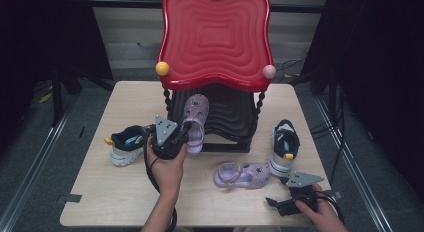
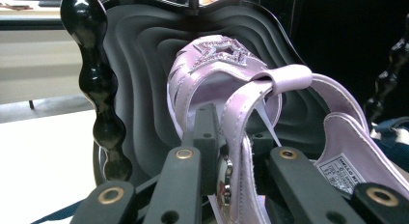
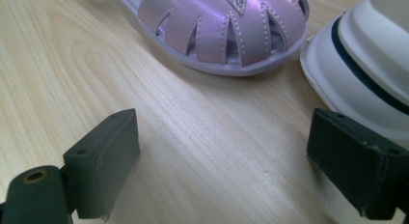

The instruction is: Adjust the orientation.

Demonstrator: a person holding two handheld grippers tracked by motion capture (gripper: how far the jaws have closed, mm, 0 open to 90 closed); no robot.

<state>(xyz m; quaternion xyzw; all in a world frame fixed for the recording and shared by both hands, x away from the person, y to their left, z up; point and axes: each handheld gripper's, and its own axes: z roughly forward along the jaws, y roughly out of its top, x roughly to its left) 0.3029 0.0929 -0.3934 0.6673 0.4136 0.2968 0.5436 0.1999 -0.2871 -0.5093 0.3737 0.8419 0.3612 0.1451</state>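
The left gripper (image 1: pixel 181 136) is clamped on the strap of a purple sandal (image 2: pixel 241 103), held just in front of the black shelf (image 2: pixel 140 89). This looks like the placing step; next it must push forward and release. The right gripper (image 3: pixel 222 161) rests open behind the second sandal (image 3: pixel 226 26).

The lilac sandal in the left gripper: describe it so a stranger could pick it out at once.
Start at the two-tier rack with the red top shelf at the back of the table. At its black lower shelf, the left gripper is shut on the strap of a lilac sandal. Its twin lies flat on the table; this one is held up, toe raised toward the shelf.
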